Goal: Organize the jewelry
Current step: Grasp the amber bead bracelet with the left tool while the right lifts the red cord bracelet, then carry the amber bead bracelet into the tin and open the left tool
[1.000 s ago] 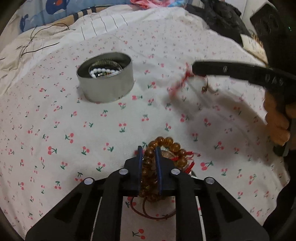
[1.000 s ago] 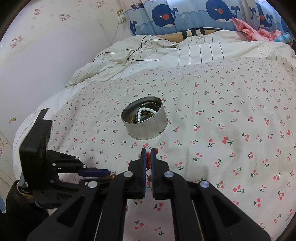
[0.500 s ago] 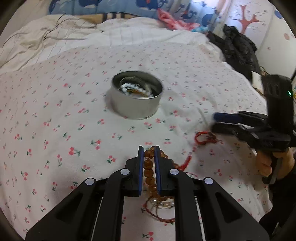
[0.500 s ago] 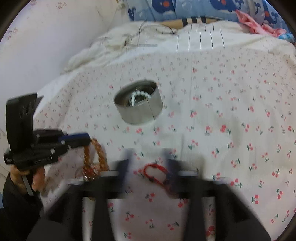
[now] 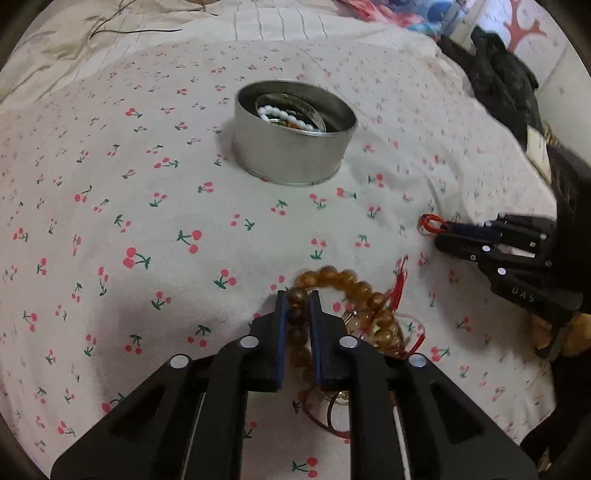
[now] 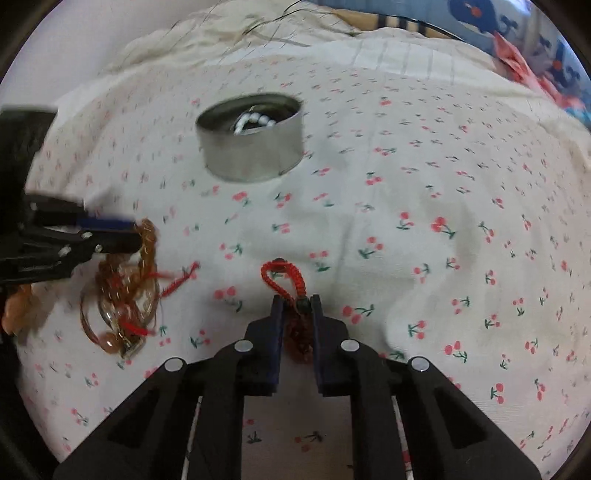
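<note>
A round metal tin (image 5: 295, 147) stands on the cherry-print bedspread with a white bead bracelet (image 5: 288, 118) inside; it also shows in the right wrist view (image 6: 255, 147). My left gripper (image 5: 298, 295) is shut on an amber bead bracelet (image 5: 354, 291), which lies with red cords and other pieces in a tangle (image 6: 125, 291). My right gripper (image 6: 298, 301) is shut on a red braided cord bracelet (image 6: 280, 277), whose loop rests on the bedspread. The right gripper (image 5: 443, 232) shows at the right of the left wrist view, the left gripper (image 6: 136, 232) at the left of the right wrist view.
A cream quilt with thin black cables (image 6: 258, 33) lies behind the tin. Dark clothing (image 5: 502, 85) is heaped at the bed's far right. Whale-print fabric (image 6: 480, 14) lines the headboard end. The bedspread (image 6: 443, 184) drops away at its edges.
The right gripper came down, opened over the red cord bracelet, and has closed on it. The left gripper stayed shut on the amber bracelet, now closer to the tin.
</note>
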`<state>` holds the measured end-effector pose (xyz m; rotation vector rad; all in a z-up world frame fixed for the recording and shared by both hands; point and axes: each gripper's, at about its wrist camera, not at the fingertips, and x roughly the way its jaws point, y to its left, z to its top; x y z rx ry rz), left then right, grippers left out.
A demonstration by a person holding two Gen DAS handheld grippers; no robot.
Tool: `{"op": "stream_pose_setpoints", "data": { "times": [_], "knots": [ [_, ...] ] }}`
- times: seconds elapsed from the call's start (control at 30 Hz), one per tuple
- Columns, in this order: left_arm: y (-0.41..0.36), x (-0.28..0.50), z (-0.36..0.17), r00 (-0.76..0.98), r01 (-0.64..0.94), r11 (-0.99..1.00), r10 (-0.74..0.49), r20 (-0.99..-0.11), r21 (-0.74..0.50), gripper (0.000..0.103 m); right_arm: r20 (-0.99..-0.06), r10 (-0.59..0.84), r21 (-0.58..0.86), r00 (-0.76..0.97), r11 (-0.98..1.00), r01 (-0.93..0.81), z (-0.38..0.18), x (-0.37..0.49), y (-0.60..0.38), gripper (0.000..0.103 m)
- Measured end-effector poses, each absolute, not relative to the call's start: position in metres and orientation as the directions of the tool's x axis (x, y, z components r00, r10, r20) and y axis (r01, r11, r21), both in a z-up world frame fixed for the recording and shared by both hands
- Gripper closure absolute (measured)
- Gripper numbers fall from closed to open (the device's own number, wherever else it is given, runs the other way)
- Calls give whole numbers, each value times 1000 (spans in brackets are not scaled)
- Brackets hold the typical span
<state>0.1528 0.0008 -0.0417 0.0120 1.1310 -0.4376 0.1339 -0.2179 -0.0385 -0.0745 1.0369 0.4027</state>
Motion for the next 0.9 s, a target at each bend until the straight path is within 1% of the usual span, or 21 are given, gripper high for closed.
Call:
{"op": "stream_pose_setpoints", "data": {
  "times": [0.07, 0.13, 0.27, 0.33, 0.4, 0.53, 0.67, 0.9],
  "knots": [
    [5, 152, -33, 381, 339, 916, -343, -859, -215, 93, -825, 330, 181, 460, 924, -337, -31, 135, -226, 89],
    [11, 151, -19, 415, 339, 905, -389, -823, -256, 93, -785, 384, 252, 486, 915, -316, -19, 137, -235, 89],
    [17, 146, 7, 476, 344, 889, -442, -761, -301, 93, -667, 513, 407, 540, 858, -313, 3, 135, -249, 89],
    [19, 145, 19, 502, 338, 889, -448, -740, -308, 93, -622, 551, 453, 556, 833, -320, 11, 135, -251, 89],
    [19, 143, 31, 522, 341, 888, -452, -723, -309, 93, -597, 578, 483, 556, 813, -327, 17, 135, -251, 89],
    [14, 141, 51, 550, 341, 893, -442, -709, -294, 93, -584, 598, 506, 549, 797, -329, 20, 135, -249, 89],
    [4, 148, 67, 568, 326, 908, -411, -714, -263, 93, -563, 611, 532, 557, 783, -321, 23, 134, -254, 89],
    [-26, 194, 78, 561, 308, 915, -395, -728, -259, 93, -544, 622, 587, 563, 762, -274, 22, 137, -269, 89]
  ]
}}
